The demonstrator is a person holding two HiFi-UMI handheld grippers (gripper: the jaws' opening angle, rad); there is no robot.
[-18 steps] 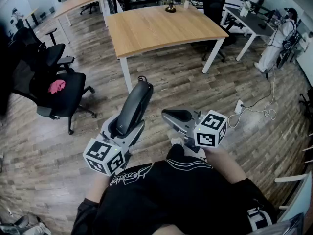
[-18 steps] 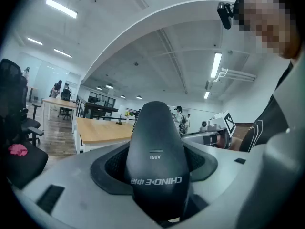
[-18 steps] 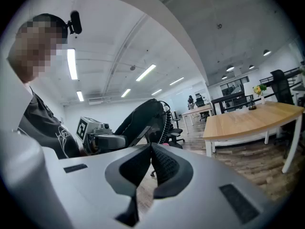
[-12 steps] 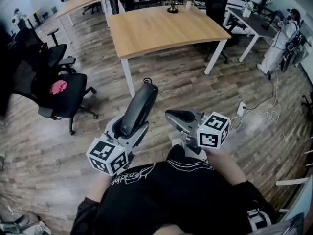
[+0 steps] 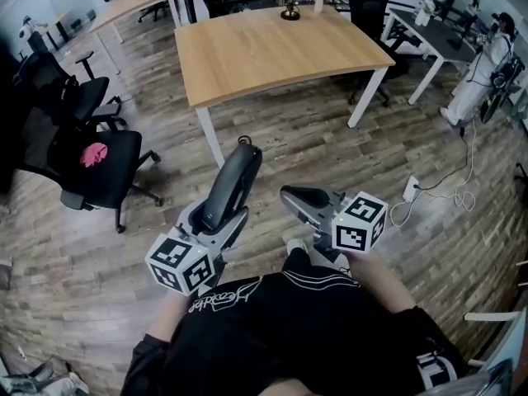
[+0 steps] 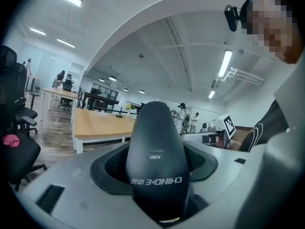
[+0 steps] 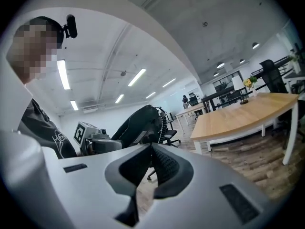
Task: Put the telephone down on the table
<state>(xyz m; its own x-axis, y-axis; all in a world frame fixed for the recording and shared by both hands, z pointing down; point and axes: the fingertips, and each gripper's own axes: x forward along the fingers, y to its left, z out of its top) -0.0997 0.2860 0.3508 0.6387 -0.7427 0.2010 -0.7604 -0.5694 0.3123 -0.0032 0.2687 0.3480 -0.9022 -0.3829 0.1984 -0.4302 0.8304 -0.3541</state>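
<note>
Telephone (image 5: 229, 181) pinched in my left gripper (image 5: 217, 211), tilted up and fwd, in the air above the wood floor (image 5: 330, 147), short of the table (image 5: 272, 48). My right gripper (image 5: 299, 197): jaws pressed together, nothing btwn them.

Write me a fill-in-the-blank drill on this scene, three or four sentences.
1. The telephone handset is gripped in the ____ tongs.
2. The right tongs hold ____.
3. The pink thing lies on a black ____.
4. The wooden table has ____ legs.
Missing words: left; nothing; chair; white.
</note>
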